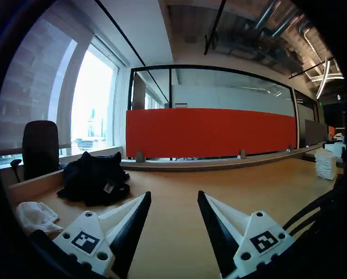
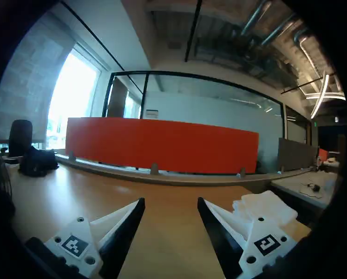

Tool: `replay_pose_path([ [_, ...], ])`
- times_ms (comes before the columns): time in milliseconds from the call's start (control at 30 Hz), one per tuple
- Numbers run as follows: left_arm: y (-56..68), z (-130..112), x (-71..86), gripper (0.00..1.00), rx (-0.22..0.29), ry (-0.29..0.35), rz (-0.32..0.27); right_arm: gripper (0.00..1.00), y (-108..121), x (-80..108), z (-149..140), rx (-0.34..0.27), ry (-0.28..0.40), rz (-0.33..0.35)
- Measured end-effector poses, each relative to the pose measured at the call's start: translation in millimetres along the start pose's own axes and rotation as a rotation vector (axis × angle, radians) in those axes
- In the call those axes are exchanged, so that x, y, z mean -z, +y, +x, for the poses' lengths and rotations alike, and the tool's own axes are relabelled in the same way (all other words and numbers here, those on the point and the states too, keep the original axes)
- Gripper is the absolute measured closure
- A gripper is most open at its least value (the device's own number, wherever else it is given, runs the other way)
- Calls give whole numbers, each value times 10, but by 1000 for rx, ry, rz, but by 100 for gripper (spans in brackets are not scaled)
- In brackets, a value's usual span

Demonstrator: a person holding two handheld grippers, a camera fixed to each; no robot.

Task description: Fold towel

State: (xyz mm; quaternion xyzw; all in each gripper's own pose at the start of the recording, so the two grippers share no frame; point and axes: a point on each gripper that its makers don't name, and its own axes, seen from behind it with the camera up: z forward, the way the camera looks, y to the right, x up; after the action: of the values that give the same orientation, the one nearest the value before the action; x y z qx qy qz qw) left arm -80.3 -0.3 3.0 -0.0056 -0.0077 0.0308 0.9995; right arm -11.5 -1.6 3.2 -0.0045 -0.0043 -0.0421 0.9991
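Desk (image 1: 247,186), wooden: left gripper (image 1: 173,195) and right gripper (image 2: 171,201) hover over it, jaws apart and empty; white towels (image 2: 266,207) stacked near the right gripper (soft, light, limp, probably best pinched at a corner).

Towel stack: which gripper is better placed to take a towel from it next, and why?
Probably the right. The stack lies just past the open right gripper, beside its finger; from the open left gripper it looks far off along the table.
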Motion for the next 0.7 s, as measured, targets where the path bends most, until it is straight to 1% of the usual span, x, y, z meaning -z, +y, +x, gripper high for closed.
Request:
replay_pose_path([
  [167,-2,5,1,27,0,0,0,13,-10,-5,-193,-15,-11,11],
  [300,0,8,1,27,0,0,0,13,36,-14,-268,-30,-12,1],
  [500,4,10,6,27,0,0,0,8,50,-31,-272,-51,-6,1],
  [700,1,10,10,27,0,0,0,7,15,-25,-247,-48,1,7],
])
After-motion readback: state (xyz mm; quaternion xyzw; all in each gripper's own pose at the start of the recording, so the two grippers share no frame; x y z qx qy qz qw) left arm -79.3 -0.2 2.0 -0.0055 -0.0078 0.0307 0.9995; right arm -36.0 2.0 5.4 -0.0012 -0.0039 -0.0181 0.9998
